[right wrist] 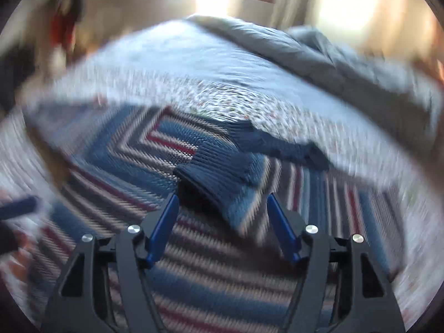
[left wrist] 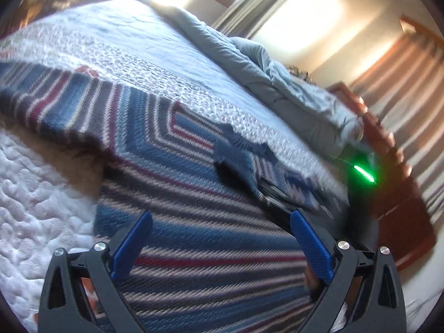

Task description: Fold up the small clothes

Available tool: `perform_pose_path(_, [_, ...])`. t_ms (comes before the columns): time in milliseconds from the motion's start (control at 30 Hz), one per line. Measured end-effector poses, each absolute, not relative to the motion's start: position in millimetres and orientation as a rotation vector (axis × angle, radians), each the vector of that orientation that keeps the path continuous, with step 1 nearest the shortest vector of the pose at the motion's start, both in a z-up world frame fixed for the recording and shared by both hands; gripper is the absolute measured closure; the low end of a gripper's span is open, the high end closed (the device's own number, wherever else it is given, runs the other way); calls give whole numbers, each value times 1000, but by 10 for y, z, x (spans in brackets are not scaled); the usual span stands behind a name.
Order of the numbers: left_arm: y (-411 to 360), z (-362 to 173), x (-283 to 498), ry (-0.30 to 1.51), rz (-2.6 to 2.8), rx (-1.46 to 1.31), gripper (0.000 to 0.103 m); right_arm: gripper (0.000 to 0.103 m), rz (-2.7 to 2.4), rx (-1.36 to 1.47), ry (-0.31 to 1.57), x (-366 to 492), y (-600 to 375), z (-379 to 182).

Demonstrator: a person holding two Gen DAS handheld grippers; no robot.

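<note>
Hand-held gripper over striped sweater

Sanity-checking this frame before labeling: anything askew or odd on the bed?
The striped knit sweater lies partly folded, its dark ribbed cuff doubled over the body. Right wrist view is heavily motion-blurred. Both grippers, left and right, are open and empty.

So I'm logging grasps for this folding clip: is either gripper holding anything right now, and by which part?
Nothing is held. The left gripper and right gripper are both open above the striped sweater.
</note>
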State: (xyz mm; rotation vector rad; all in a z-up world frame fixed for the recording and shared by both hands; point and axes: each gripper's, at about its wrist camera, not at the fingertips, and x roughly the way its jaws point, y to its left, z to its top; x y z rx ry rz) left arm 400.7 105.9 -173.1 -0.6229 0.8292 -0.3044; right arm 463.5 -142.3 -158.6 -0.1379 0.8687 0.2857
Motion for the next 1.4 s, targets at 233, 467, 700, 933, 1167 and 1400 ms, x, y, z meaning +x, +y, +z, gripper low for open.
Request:
perform_pose_path(233, [569,-1945,4831,943,-368,-712,4,35,233,444,819,3584,-2459,-1754])
perform_pose_path(467, [171,-2379,5439,1071,-306,-803,4,33,389,387,844,3472,-2173,-1988])
perform_pose_path(700, [110,-2438,5533,1066,-219,-802,8,32,421,397,838,3463,-2170,-1921])
perform_pose_path(933, [-24,-2431,5614,1105,-158,-647,71,29,364,363,825,3423,-2235,-1851])
perform_pose_path(1167, [-68,-2361,5559,1096,-156,-558,93,27,349,334,826,3391,-2245,-1883])
perform_pose_path(1400, [-100,-2061,5533,1037,-184,-481,95,27,344,338,838,3460,-2241,-1950])
